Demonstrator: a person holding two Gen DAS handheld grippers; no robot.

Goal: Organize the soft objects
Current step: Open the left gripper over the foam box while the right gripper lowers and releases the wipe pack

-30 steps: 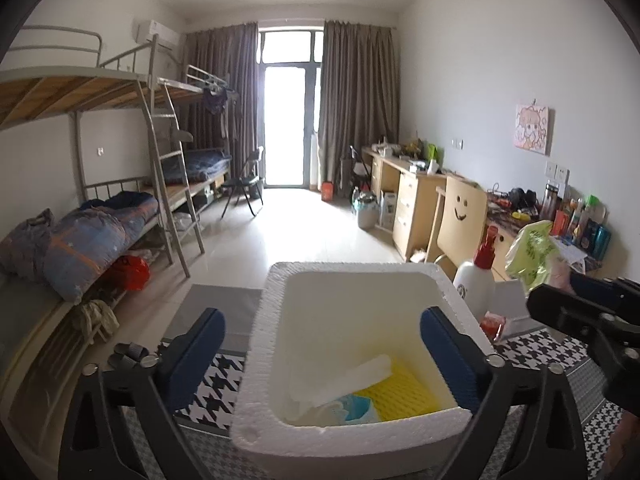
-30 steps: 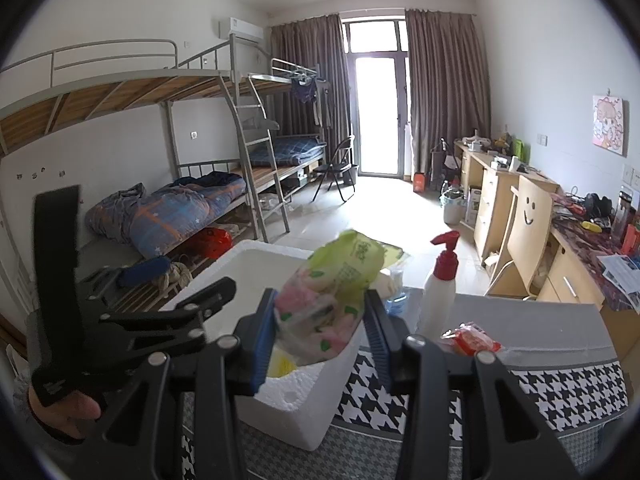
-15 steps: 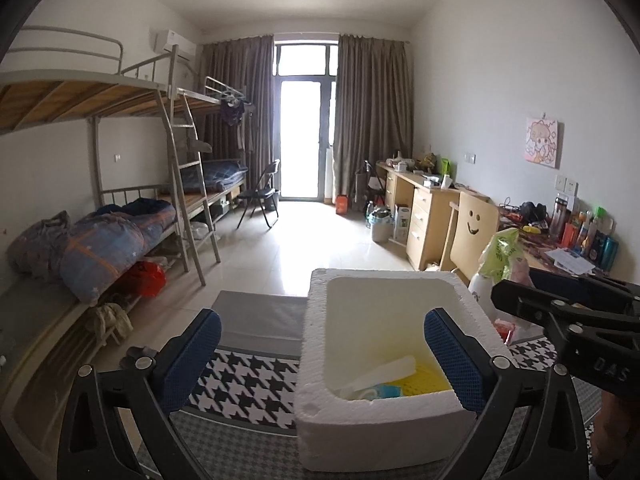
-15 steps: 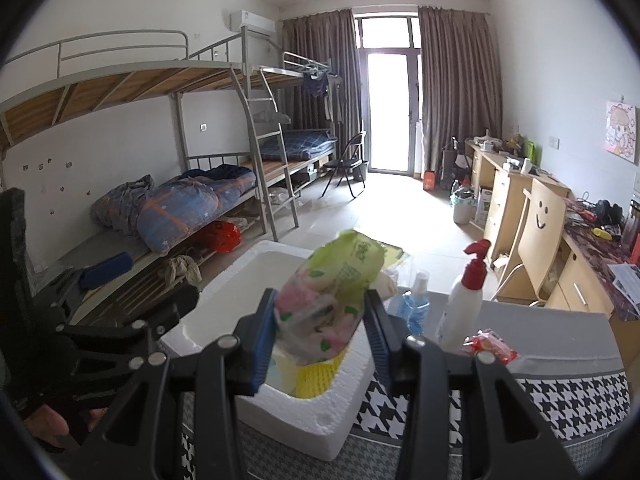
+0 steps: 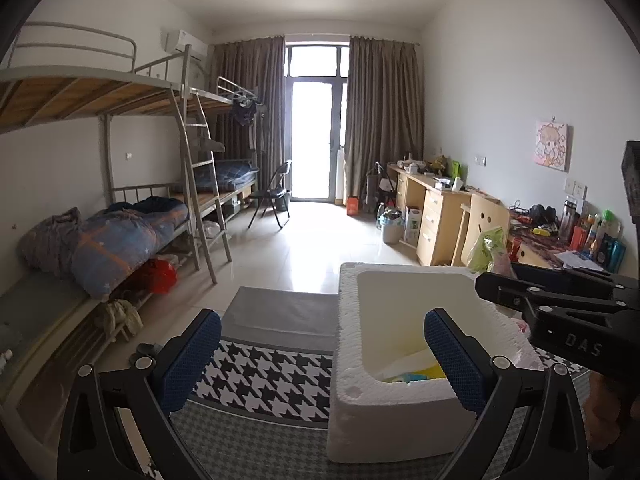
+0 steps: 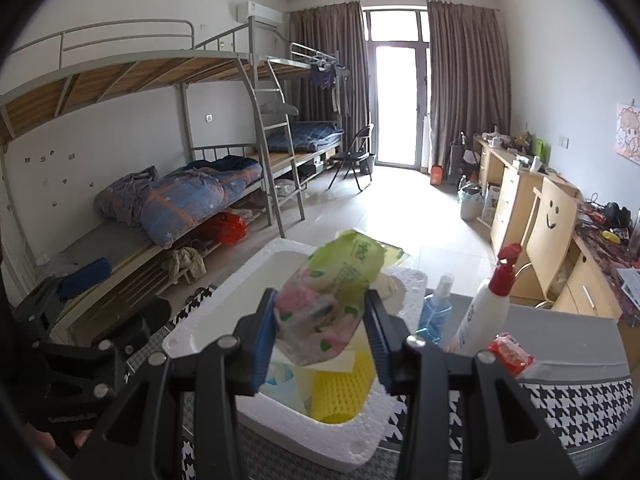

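Note:
My right gripper [image 6: 320, 332] is shut on a soft green and pink floral tissue pack [image 6: 332, 300] and holds it above the white foam box [image 6: 360, 444]. The box holds a yellow mesh item [image 6: 340, 388] and other soft packs. In the left wrist view the box [image 5: 400, 420] sits at the right, with the tissue pack [image 5: 486, 250] behind its far right corner. My left gripper [image 5: 320, 364] is open and empty, its right finger over the box's near left part.
The box stands on a houndstooth cloth [image 5: 260, 376] over a grey table. A white spray bottle with a red top [image 6: 488, 304], a small blue bottle [image 6: 436, 312] and a red packet [image 6: 510, 352] stand right of the box. Bunk beds are on the left, desks on the right.
My left gripper has moved left and back, so the box has shifted to the right in its view. My right gripper has carried the tissue pack over the box.

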